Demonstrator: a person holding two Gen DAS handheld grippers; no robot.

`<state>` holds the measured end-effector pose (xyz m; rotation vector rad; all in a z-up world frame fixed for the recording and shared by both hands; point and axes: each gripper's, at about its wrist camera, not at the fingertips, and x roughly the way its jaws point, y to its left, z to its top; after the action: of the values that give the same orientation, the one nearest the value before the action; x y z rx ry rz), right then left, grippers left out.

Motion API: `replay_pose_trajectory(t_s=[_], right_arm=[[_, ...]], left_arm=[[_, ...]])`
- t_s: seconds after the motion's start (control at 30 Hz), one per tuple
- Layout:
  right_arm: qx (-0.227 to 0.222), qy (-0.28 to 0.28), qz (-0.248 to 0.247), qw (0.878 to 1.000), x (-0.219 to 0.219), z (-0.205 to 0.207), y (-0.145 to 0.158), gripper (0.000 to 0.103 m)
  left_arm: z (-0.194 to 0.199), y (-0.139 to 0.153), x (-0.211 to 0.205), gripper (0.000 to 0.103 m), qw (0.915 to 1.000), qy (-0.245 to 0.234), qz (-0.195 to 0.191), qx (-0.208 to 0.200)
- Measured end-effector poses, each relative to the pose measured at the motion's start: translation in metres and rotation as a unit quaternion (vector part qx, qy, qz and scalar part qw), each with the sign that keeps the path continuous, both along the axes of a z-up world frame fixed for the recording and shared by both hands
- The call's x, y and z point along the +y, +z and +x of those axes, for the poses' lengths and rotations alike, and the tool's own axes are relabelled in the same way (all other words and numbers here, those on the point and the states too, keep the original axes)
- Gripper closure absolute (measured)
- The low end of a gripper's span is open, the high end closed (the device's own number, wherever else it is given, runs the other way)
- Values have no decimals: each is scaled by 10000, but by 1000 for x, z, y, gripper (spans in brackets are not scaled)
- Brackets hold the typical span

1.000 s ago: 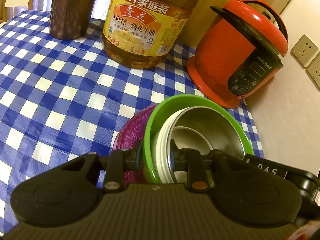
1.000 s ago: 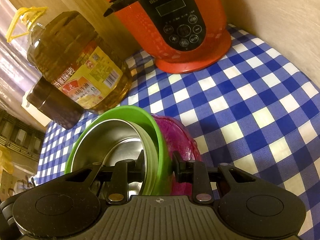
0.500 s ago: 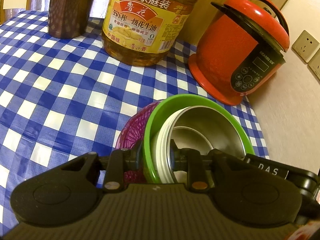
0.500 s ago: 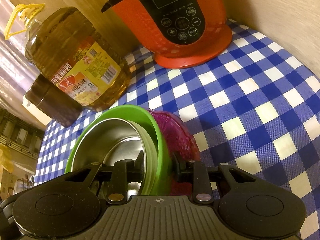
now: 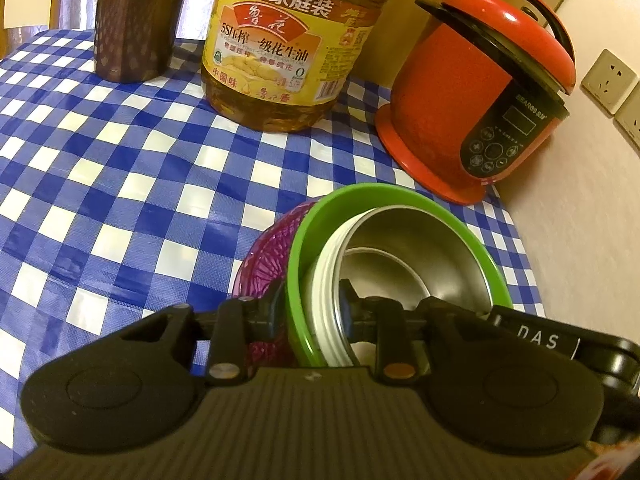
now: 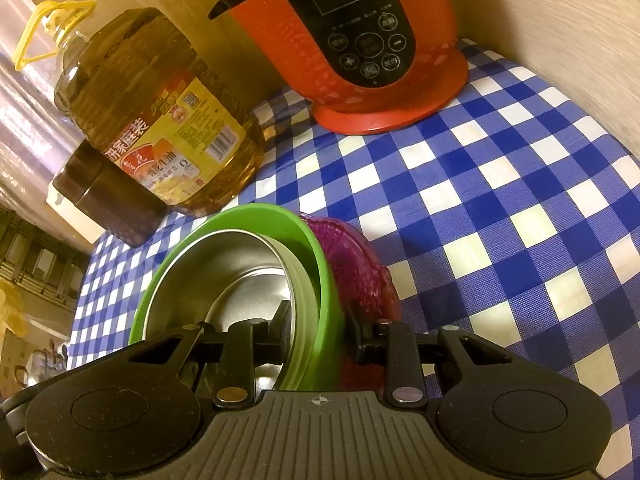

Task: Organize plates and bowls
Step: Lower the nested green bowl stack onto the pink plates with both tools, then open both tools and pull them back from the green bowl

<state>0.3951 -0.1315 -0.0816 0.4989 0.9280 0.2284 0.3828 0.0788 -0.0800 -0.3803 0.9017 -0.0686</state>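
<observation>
A nested stack sits on the blue checked tablecloth: a steel bowl [image 5: 440, 256] [image 6: 224, 264] with a white outer rim inside a green bowl [image 5: 384, 196] [image 6: 256, 212], on a pink patterned plate [image 5: 264, 264] [image 6: 352, 252]. My left gripper [image 5: 312, 308] straddles the near left rims, one finger outside the green bowl and one inside the steel bowl. My right gripper [image 6: 318, 320] straddles the opposite rims the same way. Both pairs of jaws are opening slightly, with the rims still between them and the pads still against them.
A red electric cooker [image 5: 480, 92] [image 6: 360, 40] stands at the back by the wall. A big bottle of cooking oil [image 5: 288, 48] [image 6: 160, 120] and a dark brown canister [image 5: 136, 24] [image 6: 108, 204] stand behind the stack. Wall sockets [image 5: 610, 80] are at the right.
Both pairs of jaws have eased apart a little around the bowl rims. The stack and both hands have hardly shifted.
</observation>
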Motion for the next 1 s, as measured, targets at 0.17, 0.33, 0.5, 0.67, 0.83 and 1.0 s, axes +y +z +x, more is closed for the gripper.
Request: replay_pose_trajectory(t_s=[0.17,0.33,0.5,0.67,0.83,1.0], right_arm=[[-73,16,19,10000,-1,-3,3,67],[-161,-25,-10,9999,-2,-6,9,55],[-221,-49,-12,9997,-5,-11,14,52],[-276,-64,34,9996,-10,-16,17,52],[-313,-83,37,9995,-11,-23,24,52],[-367,-86,42,9993,-13,-31,32,51]], left_arm=[[-2,1,1,74,10000,-19,40,8],[-5,4,2,72,10000,18,27,-8],[-11,10,5,63,9999,32,52,-92],[-19,18,9,55,9998,76,-22,-180],[-29,27,10,47,9995,80,-16,-304],[-42,36,11,37,9989,110,153,-433]])
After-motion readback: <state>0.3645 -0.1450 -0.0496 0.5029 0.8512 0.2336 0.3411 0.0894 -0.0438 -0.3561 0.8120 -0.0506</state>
